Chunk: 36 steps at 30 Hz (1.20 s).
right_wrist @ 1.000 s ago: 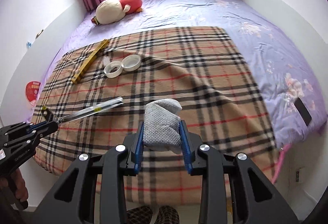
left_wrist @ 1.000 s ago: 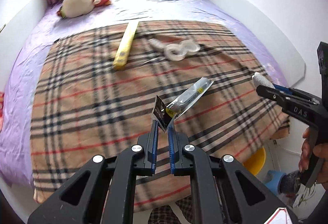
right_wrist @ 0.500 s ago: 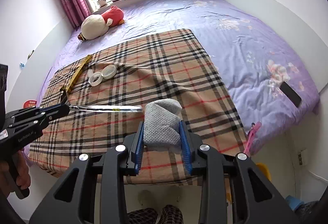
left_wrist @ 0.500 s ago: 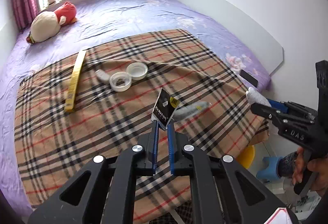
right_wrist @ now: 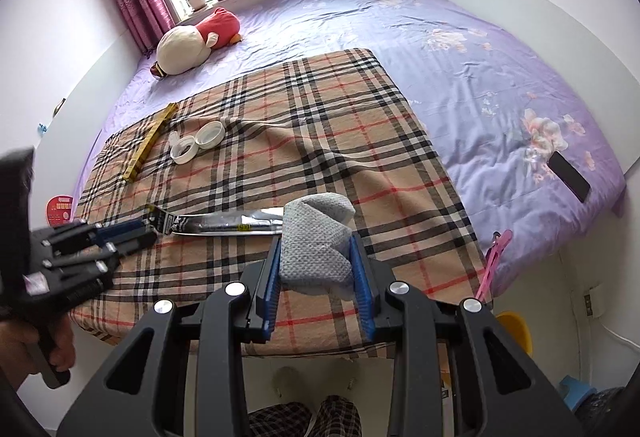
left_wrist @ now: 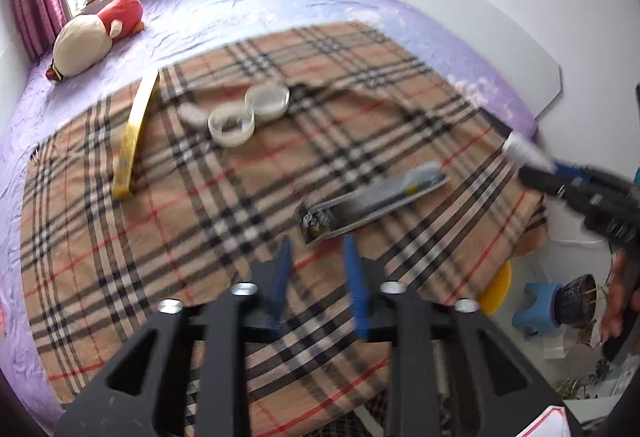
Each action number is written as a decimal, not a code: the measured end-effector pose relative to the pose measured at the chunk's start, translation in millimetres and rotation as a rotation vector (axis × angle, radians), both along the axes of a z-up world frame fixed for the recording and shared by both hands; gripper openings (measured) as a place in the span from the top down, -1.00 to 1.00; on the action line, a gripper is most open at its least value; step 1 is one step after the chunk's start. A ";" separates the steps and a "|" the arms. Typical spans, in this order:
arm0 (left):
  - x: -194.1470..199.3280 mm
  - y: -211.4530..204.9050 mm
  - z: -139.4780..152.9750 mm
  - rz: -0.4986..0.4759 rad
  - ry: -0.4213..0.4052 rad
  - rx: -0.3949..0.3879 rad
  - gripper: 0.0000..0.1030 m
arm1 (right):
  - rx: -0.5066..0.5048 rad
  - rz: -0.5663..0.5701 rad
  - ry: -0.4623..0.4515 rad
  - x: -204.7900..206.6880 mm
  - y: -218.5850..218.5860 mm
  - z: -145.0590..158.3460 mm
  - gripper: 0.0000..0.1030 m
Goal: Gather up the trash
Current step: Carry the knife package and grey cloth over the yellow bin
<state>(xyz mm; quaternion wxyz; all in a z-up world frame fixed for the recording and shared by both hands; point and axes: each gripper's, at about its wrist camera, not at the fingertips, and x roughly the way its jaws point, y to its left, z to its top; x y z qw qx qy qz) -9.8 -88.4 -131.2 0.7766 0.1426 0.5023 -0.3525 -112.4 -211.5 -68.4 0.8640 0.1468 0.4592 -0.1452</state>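
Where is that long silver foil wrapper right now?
In the left wrist view the long silver foil wrapper is just beyond the left claw, whose jaws are opening, over the near right part of the plaid blanket.

1. The left wrist camera looks steeply down along its jaws, close above the plaid blanket [left_wrist: 248,221], facing the window.
2. The right wrist camera looks likewise from farther right.
3. Both share blanket, bed [right_wrist: 460,49], windowsill.

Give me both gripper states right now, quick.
Left gripper: jaws opening, the silver foil wrapper loose just past its fingertips, no longer pinched.
Right gripper: shut on the grey crumpled cloth wad.
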 end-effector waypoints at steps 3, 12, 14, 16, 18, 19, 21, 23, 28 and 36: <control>-0.4 -1.0 -8.3 -0.019 -0.022 0.034 0.04 | -0.001 -0.002 -0.001 1.1 -1.4 1.8 0.34; 21.9 -23.1 -18.7 -0.029 0.002 0.019 0.12 | 0.006 -0.046 0.005 -9.5 -10.6 -0.7 0.34; 31.1 -20.7 -21.7 0.003 0.051 -0.006 0.66 | 0.006 -0.052 0.008 -11.3 -10.4 -1.8 0.34; 34.7 -16.5 -21.9 0.023 0.066 -0.017 0.81 | 0.010 -0.059 0.007 -14.1 -10.9 -3.1 0.34; 34.3 -13.1 -21.2 0.031 0.064 -0.021 0.81 | 0.014 -0.064 0.008 -15.5 -12.3 -4.2 0.34; 34.1 -11.2 -20.1 0.029 0.078 -0.030 0.82 | 0.016 -0.066 0.009 -15.9 -13.0 -4.7 0.34; 32.3 -9.9 -14.3 0.021 0.089 -0.049 0.82 | 0.015 -0.068 0.009 -16.1 -14.7 -5.1 0.34; 28.5 -10.4 -4.3 0.006 0.087 -0.067 0.82 | 0.019 -0.078 0.005 -17.6 -17.4 -4.5 0.34; 18.8 -24.9 28.5 -0.043 0.031 -0.105 0.82 | 0.025 -0.103 -0.003 -24.0 -25.2 -2.2 0.34; -6.2 -70.7 67.2 -0.199 -0.031 -0.149 0.82 | 0.019 -0.170 -0.041 -50.2 -41.9 10.4 0.34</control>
